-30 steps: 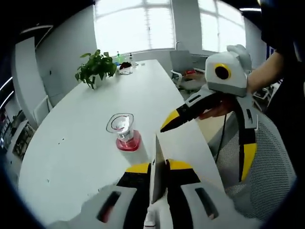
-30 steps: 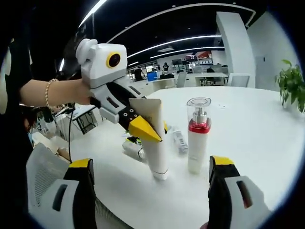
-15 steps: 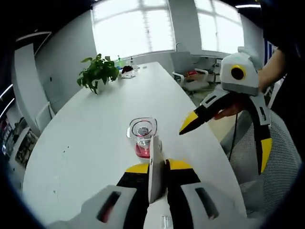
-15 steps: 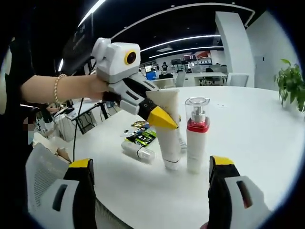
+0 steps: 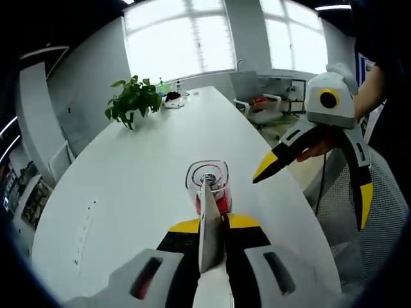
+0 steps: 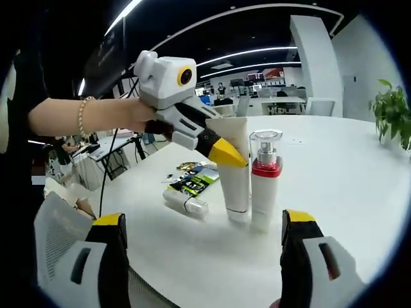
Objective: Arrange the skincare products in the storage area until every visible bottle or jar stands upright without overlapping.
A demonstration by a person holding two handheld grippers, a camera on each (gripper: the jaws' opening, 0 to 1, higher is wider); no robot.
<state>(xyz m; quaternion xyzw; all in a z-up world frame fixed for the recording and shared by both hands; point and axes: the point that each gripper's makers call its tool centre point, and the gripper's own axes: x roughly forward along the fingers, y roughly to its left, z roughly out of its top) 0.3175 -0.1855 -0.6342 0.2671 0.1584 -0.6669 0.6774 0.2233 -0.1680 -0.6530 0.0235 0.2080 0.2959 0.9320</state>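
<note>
— What carries it all?

— A long white bench [image 6: 347,192].

— And on it?

— A clear pump bottle [image 6: 265,179] with a red collar stands upright. A white tube [image 6: 235,173] stands on its cap just beside it, perhaps touching. Behind them a small bottle [image 6: 186,203] lies flat near a dark packet [image 6: 192,185]. A potted plant [image 5: 131,102] sits at the far end.
</note>
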